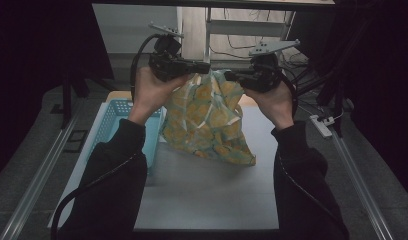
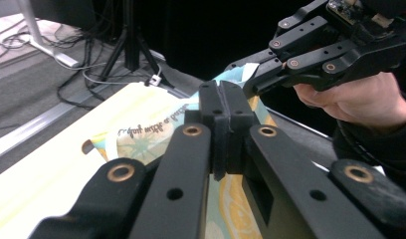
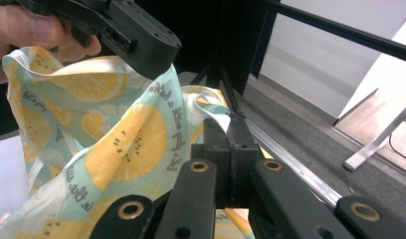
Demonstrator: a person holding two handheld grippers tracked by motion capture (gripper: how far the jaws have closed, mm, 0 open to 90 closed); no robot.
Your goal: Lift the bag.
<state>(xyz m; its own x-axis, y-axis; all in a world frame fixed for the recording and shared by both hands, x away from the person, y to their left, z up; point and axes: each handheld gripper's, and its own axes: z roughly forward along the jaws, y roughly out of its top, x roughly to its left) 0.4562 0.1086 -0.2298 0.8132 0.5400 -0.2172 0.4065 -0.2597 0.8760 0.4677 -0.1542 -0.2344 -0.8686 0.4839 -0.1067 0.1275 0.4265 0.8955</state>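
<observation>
A teal cloth printed with yellow lemon slices [image 1: 209, 120] hangs above the grey table, held up by its top edge. My left gripper [image 1: 206, 67] is shut on the cloth's upper left corner, and my right gripper [image 1: 228, 76] is shut on its upper right corner. In the left gripper view the black jaws [image 2: 222, 107] are pressed together with the cloth [image 2: 146, 134] trailing below, and the other gripper [image 2: 315, 55] grips the cloth close by. The right gripper view shows its jaws [image 3: 230, 137] closed on a fold of the cloth [image 3: 116, 144]. The cloth's bottom corner rests on the table.
A light blue perforated basket [image 1: 119, 127] stands on the table's left part, partly behind my left forearm. The grey table top [image 1: 212, 195] stretches in front of the cloth. Metal rails [image 1: 37, 175] run along both sides, and cables lie on the floor at the back right.
</observation>
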